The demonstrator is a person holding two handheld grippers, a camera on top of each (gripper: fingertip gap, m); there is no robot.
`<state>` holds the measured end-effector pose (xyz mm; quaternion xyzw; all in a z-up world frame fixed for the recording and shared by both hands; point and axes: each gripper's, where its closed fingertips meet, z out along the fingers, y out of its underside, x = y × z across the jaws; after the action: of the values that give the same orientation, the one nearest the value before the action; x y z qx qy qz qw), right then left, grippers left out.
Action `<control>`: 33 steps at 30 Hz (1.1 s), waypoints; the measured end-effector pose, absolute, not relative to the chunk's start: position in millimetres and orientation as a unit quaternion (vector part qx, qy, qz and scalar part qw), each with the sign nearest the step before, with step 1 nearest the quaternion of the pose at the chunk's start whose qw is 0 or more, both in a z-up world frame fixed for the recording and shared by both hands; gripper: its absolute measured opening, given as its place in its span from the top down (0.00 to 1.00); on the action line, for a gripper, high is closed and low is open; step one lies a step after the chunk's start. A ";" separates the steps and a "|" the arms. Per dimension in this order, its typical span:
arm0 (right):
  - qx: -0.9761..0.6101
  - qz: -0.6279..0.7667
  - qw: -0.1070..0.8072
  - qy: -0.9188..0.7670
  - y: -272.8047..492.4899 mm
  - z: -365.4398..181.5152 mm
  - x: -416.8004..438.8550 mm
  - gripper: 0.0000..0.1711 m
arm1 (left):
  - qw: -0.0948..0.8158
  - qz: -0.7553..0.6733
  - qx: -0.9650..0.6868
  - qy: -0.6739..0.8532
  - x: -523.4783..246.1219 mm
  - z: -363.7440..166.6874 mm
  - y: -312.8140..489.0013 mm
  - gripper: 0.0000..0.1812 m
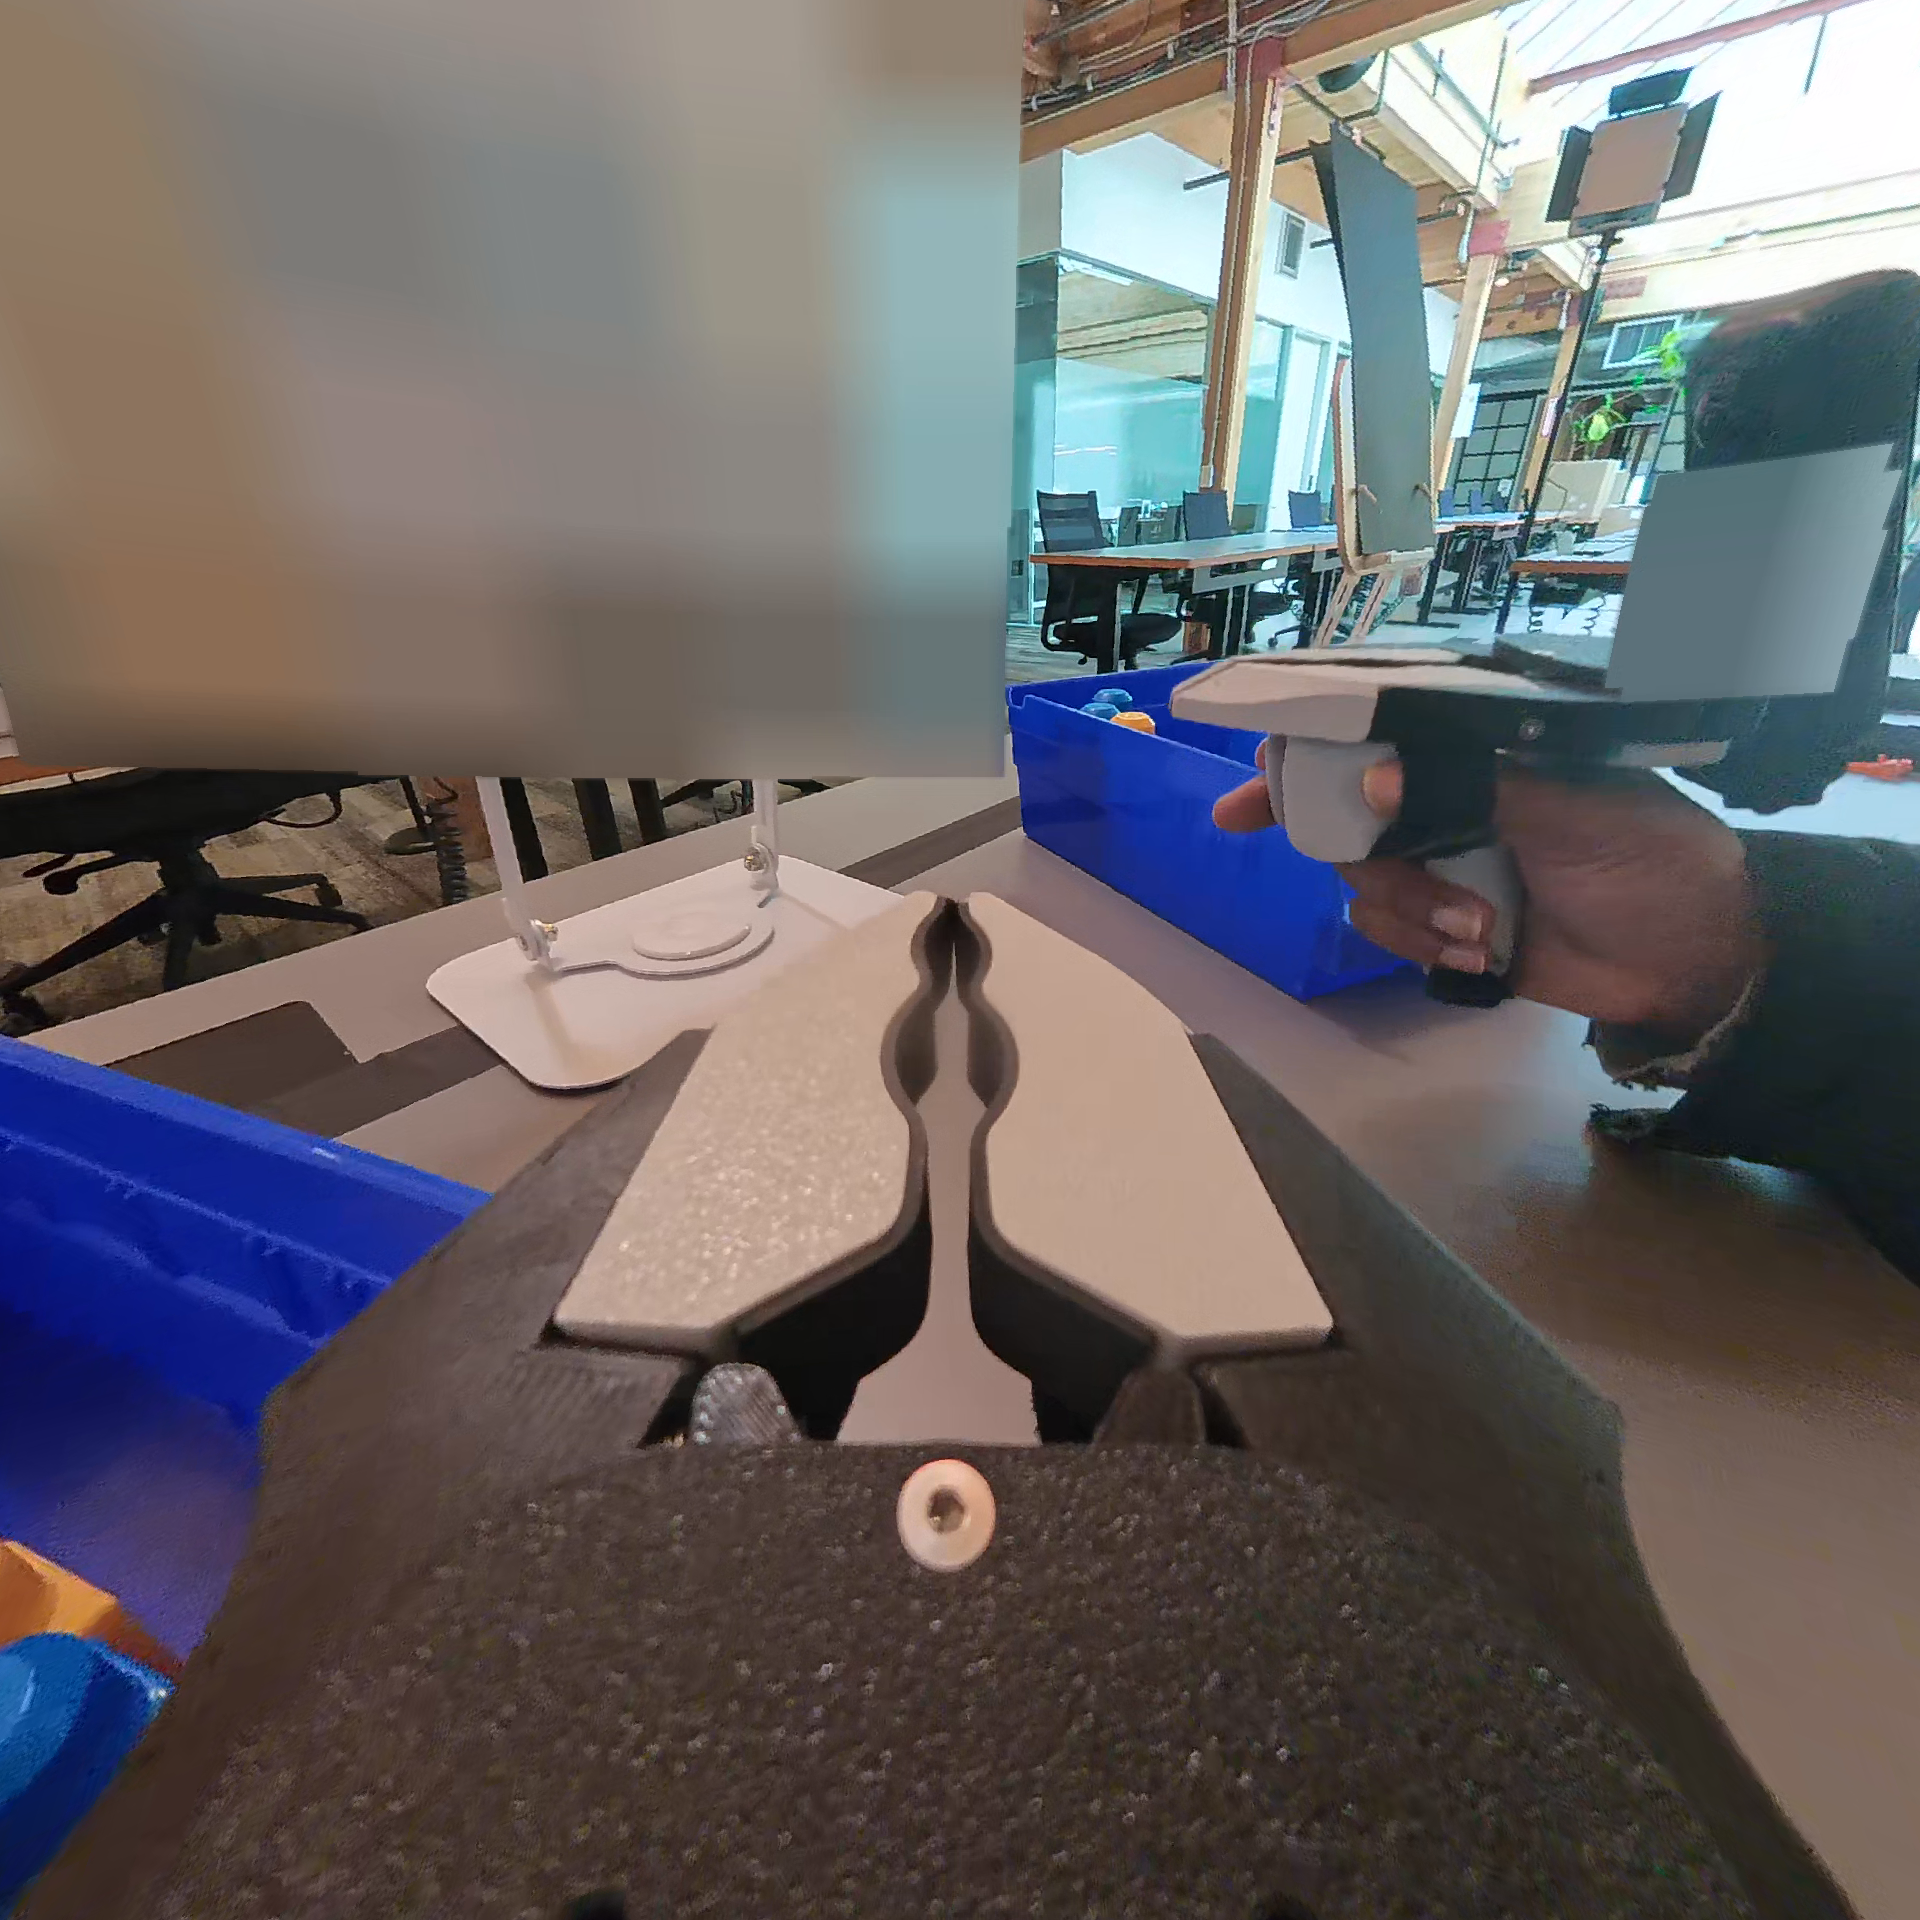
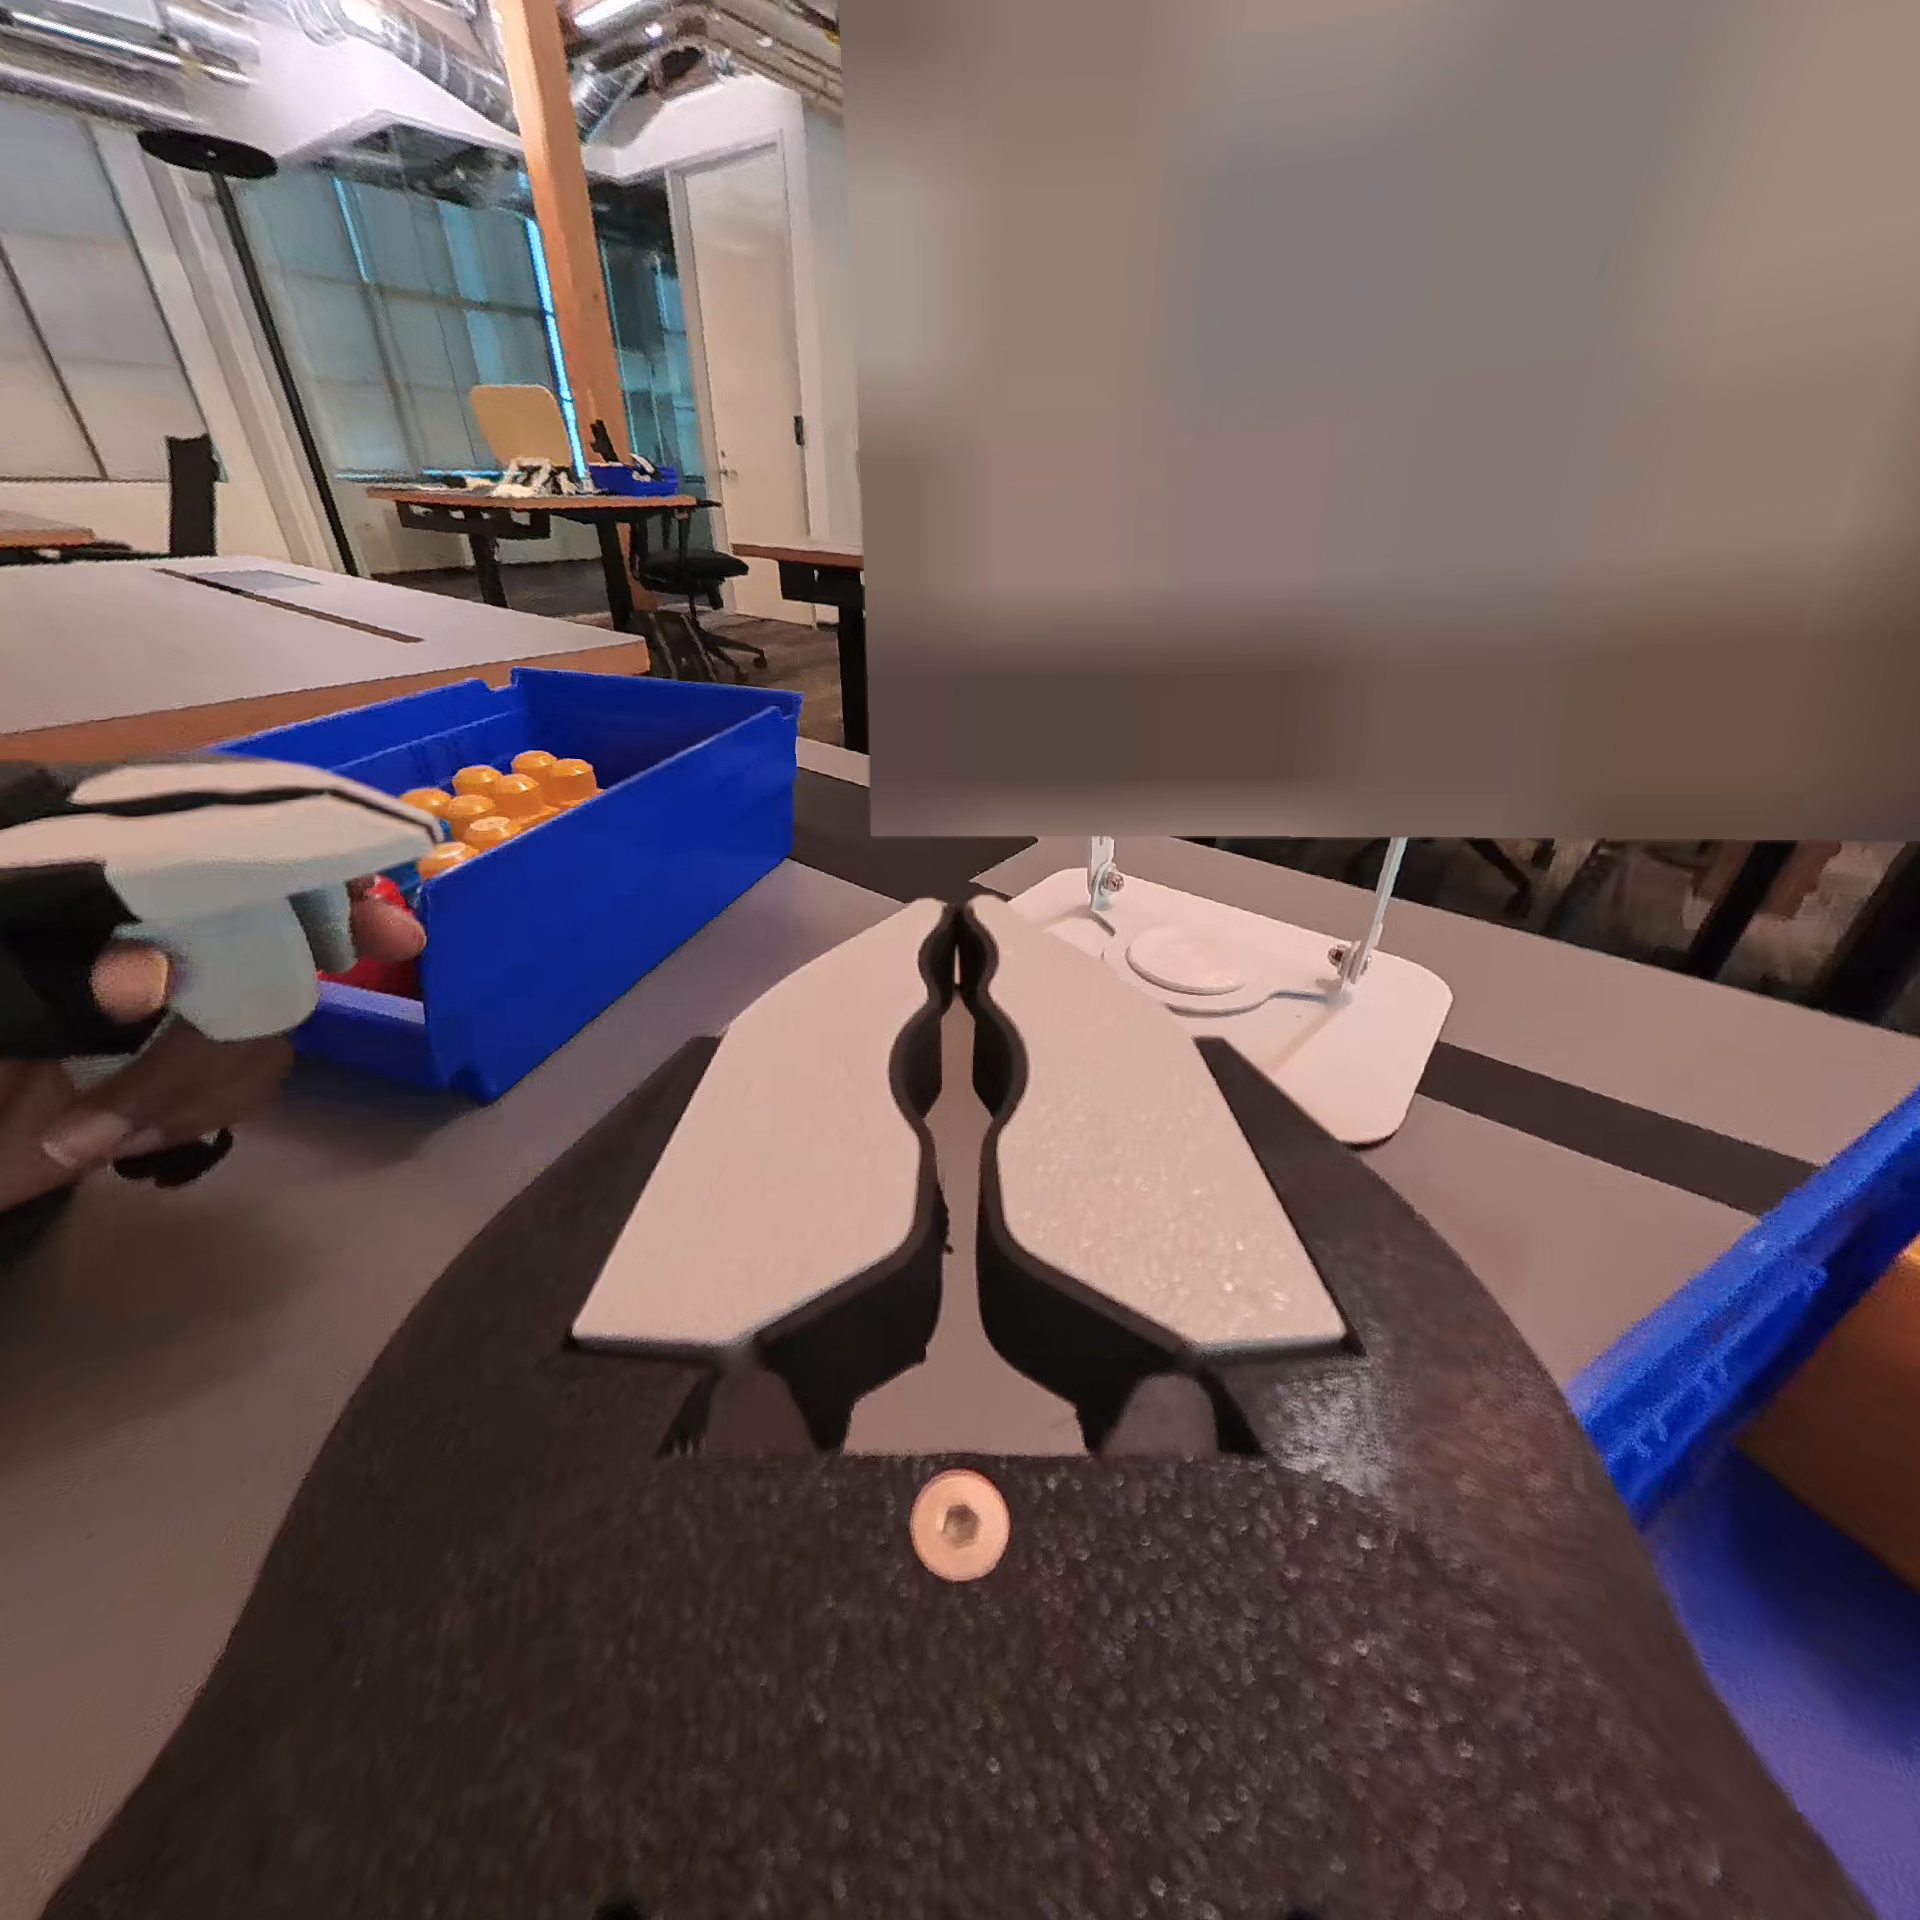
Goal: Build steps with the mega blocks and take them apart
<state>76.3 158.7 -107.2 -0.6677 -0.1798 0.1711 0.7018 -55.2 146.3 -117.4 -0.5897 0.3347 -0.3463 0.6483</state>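
Observation:
My left gripper [image 1: 954,916] hovers over the grey table, shut, with its pads meeting and nothing between them. My right gripper [image 2: 956,916] is also shut with nothing between its pads. Each shows in the other's view, held in a hand: the right gripper [image 1: 1247,717] above a blue bin [image 1: 1143,862], the left gripper [image 2: 312,805] in front of another blue bin [image 2: 582,935]. Orange mega blocks [image 2: 509,795] and a red one [image 2: 384,971] lie in that bin. Blue and orange blocks [image 1: 1117,715] show in the right-hand bin.
A white stand base [image 1: 582,987] sits on the table ahead between the two bins; it also shows in the right wrist view [image 2: 1309,1018]. A blurred patch hangs above it. Bin edges lie close beside each gripper [image 1: 156,1195] [image 2: 1745,1320]. Office desks and chairs stand beyond. Across from one pair of fingers to the other is roughly 15 centimetres.

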 end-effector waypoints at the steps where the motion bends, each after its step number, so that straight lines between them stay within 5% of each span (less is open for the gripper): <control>1: -0.664 0.174 0.702 -0.187 158.0 -108.2 75.4 1.00 | 0.650 -0.346 -0.589 0.333 -56.1 -116.5 146.7 1.00; 20: -0.661 0.172 0.701 -0.203 159.5 -116.4 75.4 1.00 | 0.650 -0.249 -0.669 0.260 -193.6 -19.4 235.7 0.98; 33: -0.654 0.177 0.710 -0.193 157.6 -109.5 80.6 1.00 | 0.312 -0.026 -0.856 0.411 -287.2 -121.4 332.6 0.83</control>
<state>80.6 157.6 -109.5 -0.6536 -0.1931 0.1774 0.7099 -287.2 332.6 -121.4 -0.8562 0.4110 -0.0263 0.3120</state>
